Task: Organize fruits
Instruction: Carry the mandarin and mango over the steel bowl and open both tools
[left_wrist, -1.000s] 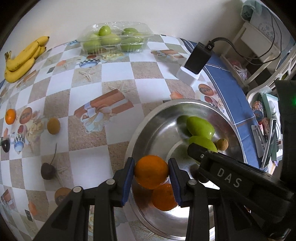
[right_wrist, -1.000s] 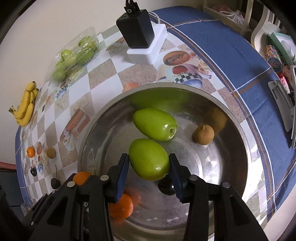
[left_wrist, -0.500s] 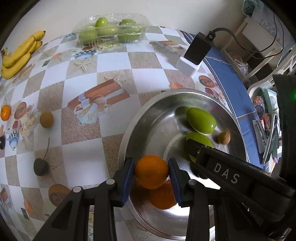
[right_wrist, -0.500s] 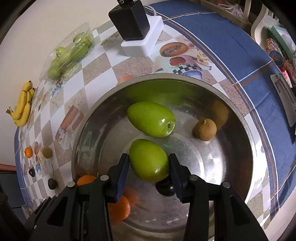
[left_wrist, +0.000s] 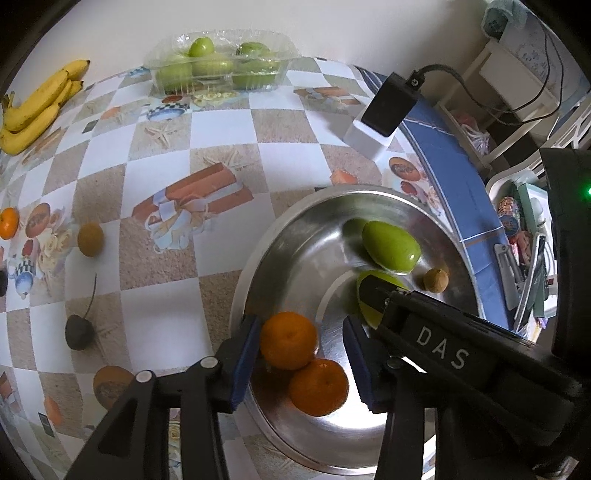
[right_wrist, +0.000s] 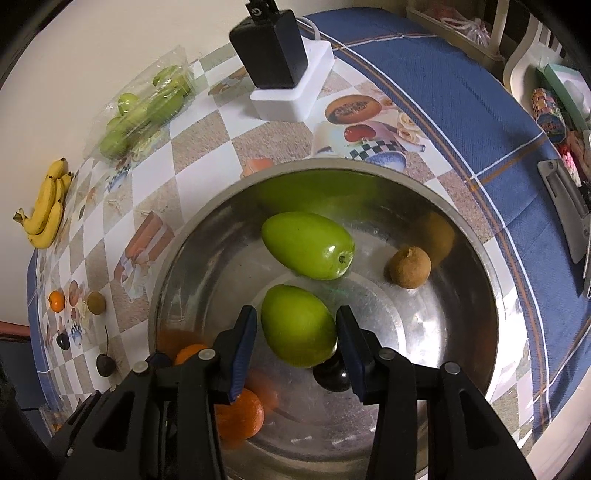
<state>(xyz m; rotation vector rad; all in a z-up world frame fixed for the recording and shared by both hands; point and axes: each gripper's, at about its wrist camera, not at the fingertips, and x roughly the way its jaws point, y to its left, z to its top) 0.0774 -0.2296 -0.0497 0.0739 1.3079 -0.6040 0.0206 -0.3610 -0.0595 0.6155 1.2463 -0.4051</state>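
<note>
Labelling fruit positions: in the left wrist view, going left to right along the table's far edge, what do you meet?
bananas → clear tray of green fruit → black adapter on its white block

A checkered tablecloth (left_wrist: 229, 155) printed with gift boxes, teapots and starfish covers the table, bordered by a blue band (right_wrist: 461, 92) with thin white and orange lines. A black power adapter (right_wrist: 267, 48) stands plugged into a white socket block (right_wrist: 295, 92) near the wall edge, with a dark cable (left_wrist: 450, 75) running off it toward a white shelf unit (left_wrist: 517, 81) beside the table. Beyond the blue border lies a cluttered tray or basket (left_wrist: 524, 236) of small packets and a metal tool, though what these are cannot be made out clearly at the distorted edge.
</note>
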